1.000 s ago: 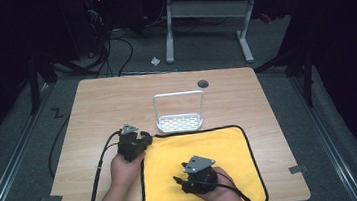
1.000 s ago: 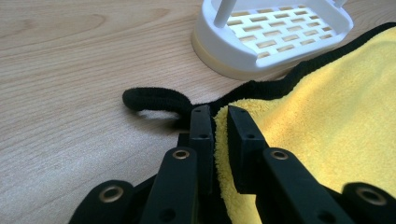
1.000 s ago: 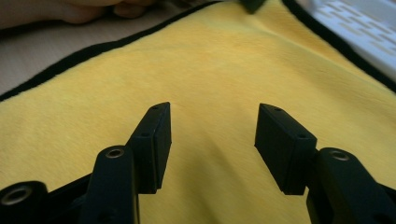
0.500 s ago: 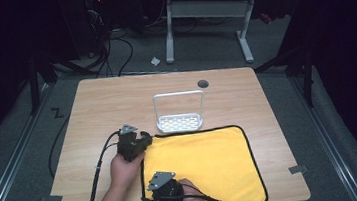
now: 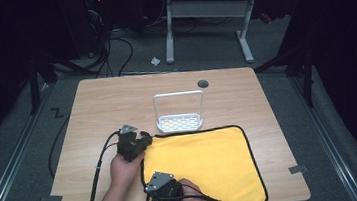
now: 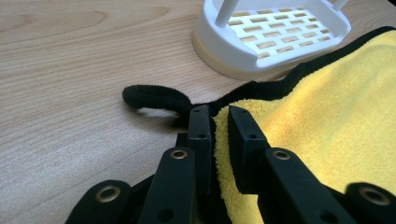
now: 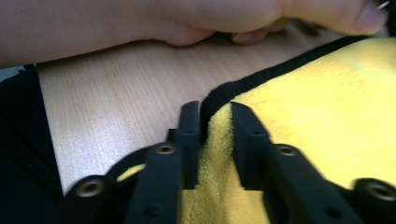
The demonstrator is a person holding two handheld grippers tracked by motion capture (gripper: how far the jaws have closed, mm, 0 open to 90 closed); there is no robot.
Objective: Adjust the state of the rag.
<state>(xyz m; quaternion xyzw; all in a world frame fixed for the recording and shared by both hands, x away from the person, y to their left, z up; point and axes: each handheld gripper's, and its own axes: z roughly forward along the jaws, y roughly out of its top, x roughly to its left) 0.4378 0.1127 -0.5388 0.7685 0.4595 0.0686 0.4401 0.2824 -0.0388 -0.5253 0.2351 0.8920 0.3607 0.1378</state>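
Soft, light yellow towel (image 5: pixel 208 165): your left gripper (image 6: pixel 218 122) pinches its far-left corner; your right gripper (image 7: pixel 215 119), jaws just closed, its near-left corner.

Bright table, dark surroundings, blurred close-ups

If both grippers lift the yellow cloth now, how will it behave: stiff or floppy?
Probably floppy: the yellow cloth bunches into a soft fold between the left gripper pads. Held at two corners on one side by the left and the right gripper, its free part would likely sag and drag. It looks thin and plush, so likely light, unlikely to slip.
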